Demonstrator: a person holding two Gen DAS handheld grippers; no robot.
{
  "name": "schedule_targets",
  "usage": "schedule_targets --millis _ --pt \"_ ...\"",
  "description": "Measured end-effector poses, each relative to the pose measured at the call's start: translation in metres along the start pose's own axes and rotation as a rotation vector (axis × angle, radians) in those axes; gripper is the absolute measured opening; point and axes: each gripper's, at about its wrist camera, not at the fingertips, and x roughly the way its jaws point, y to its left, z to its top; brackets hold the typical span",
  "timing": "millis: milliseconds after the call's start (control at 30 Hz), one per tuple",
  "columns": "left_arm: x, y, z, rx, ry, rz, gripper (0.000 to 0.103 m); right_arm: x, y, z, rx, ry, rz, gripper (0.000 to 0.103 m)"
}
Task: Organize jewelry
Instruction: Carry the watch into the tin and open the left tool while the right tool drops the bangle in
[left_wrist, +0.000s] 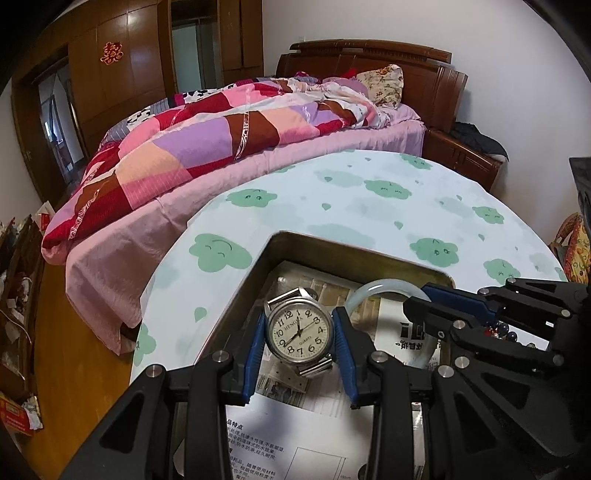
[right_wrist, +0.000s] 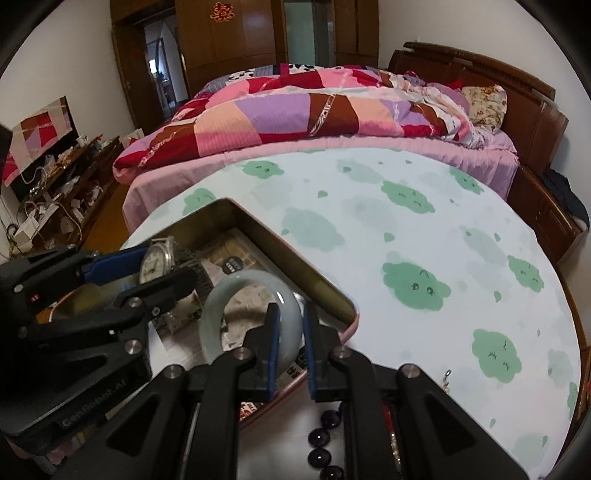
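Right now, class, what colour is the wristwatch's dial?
Cream, with black numerals; the wristwatch shows best in the left wrist view.

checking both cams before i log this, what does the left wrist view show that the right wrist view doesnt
Only the left wrist view shows the watch face-on with readable numerals, clamped between the left gripper fingers.

Only the right wrist view shows the right gripper shut on the pale bangle, dark purple beads below it, and a cluttered low cabinet.

Both show the tin box, the cloud-print tablecloth and the bed.
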Motion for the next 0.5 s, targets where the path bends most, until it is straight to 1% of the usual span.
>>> schedule_targets --millis 100,133,167,200,267,300,333,367,400,500 --pt "-0.002 -0.001 0.0 0.011 -0.006 -0.004 0.041 0.0 -0.001 0.0 0.01 0.003 0.015 0.016" --pt "-0.004 -0.002 0.0 0.016 -0.01 0.002 0.049 0.0 -0.002 0.0 0.012 0.001 0.016 0.017" --pt "-0.006 -0.003 0.0 0.017 -0.021 0.017 0.054 -0.002 -0.003 0.0 0.017 -0.004 0.017 0.018" --pt "-0.007 -0.002 0.001 0.017 -0.025 0.022 0.057 -0.004 -0.004 -0.001 0.022 -0.01 0.015 0.019" --pt "-0.011 0.0 0.001 0.008 -0.028 0.016 0.067 -0.007 -0.005 -0.001 0.033 -0.019 0.02 0.022" --pt "-0.015 0.002 0.0 -0.004 -0.036 0.017 0.069 -0.01 -0.006 -0.002 0.036 -0.026 0.021 0.024" --pt "-0.018 0.004 -0.001 -0.012 -0.046 0.02 0.07 -0.015 -0.008 -0.003 0.037 -0.038 0.024 0.029" --pt "-0.023 0.005 -0.002 -0.018 -0.054 0.023 0.07 -0.022 -0.011 -0.005 0.039 -0.049 0.026 0.037" --pt "-0.028 0.005 -0.003 -0.025 -0.062 0.027 0.07 -0.027 -0.014 -0.007 0.045 -0.053 0.023 0.039" --pt "-0.046 0.002 -0.012 -0.036 -0.096 0.009 0.07 -0.048 -0.029 -0.021 0.076 -0.07 0.025 0.04"
